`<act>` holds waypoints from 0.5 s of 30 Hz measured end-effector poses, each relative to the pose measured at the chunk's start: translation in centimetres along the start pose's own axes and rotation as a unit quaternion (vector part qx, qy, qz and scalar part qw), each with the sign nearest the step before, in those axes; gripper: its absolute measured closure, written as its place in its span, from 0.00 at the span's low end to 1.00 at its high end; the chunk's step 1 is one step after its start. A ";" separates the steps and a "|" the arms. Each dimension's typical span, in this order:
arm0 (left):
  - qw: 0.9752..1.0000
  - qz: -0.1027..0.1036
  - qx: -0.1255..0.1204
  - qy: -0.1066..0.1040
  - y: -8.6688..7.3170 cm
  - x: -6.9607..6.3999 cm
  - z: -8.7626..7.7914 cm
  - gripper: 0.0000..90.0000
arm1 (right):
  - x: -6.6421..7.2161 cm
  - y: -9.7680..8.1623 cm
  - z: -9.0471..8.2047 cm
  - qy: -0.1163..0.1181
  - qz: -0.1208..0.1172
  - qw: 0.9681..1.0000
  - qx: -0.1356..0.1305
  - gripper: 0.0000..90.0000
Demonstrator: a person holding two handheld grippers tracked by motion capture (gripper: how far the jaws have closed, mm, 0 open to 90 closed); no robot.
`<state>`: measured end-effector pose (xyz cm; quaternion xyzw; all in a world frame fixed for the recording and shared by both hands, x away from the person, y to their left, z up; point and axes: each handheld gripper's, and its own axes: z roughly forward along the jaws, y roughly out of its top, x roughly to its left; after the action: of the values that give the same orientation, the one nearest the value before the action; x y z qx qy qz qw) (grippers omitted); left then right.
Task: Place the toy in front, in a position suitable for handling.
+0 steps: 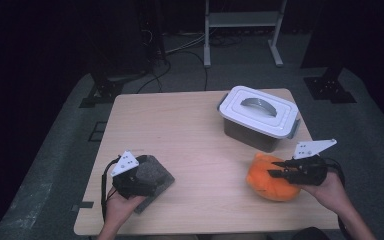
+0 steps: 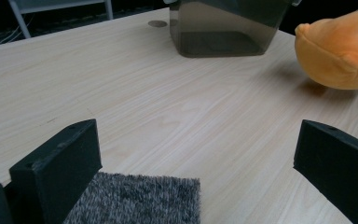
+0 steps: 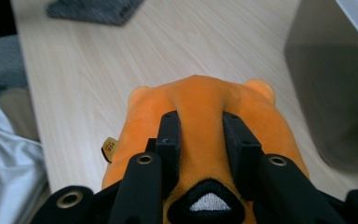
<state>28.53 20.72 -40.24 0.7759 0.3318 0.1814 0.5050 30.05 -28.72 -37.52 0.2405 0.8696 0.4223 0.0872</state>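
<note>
High view: the right gripper (image 1: 276,169) sits at the near right of the table (image 1: 180,130), its jaws pinched on the top of an orange plush (image 1: 269,180) that bulges just below and ahead of the fingertips. The right gripper view looks along those jaws: they stand narrow, pressed into a raised fold of the plush (image 3: 200,121), which spreads to both sides of them and beyond their tips. A small tag shows on the plush's edge, to the left of the jaws in that view. A grey box (image 1: 258,120) with a white lid (image 1: 259,111) and a handle on top stands beyond the right gripper, near but apart from the plush.

At the near left, the left gripper (image 1: 147,175) rests over a grey cloth (image 1: 155,176). In the left gripper view its jaws stand wide apart with nothing between the pads; the cloth (image 2: 140,198) lies under and just beside the left-hand jaw, bare wood runs out ahead, and the plush (image 2: 340,51) and the box (image 2: 228,28) sit well off, ahead and to the right.
</note>
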 end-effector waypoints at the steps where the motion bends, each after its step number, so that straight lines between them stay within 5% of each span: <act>1: 1.000 0.001 0.000 0.000 0.0 0.0 0.0 0.00 | 0.2 0.5 0.1 0.006 -0.004 1.000 -0.004 0.78; 15: 1.000 0.002 -0.005 0.005 0.1 0.4 -0.6 0.00 | 2.8 6.4 4.6 0.074 -0.067 0.995 -0.019 0.77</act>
<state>28.44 21.35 -39.95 0.7731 0.3322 0.1877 0.5067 31.48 -20.79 -35.34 0.1480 0.8798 0.4484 0.0550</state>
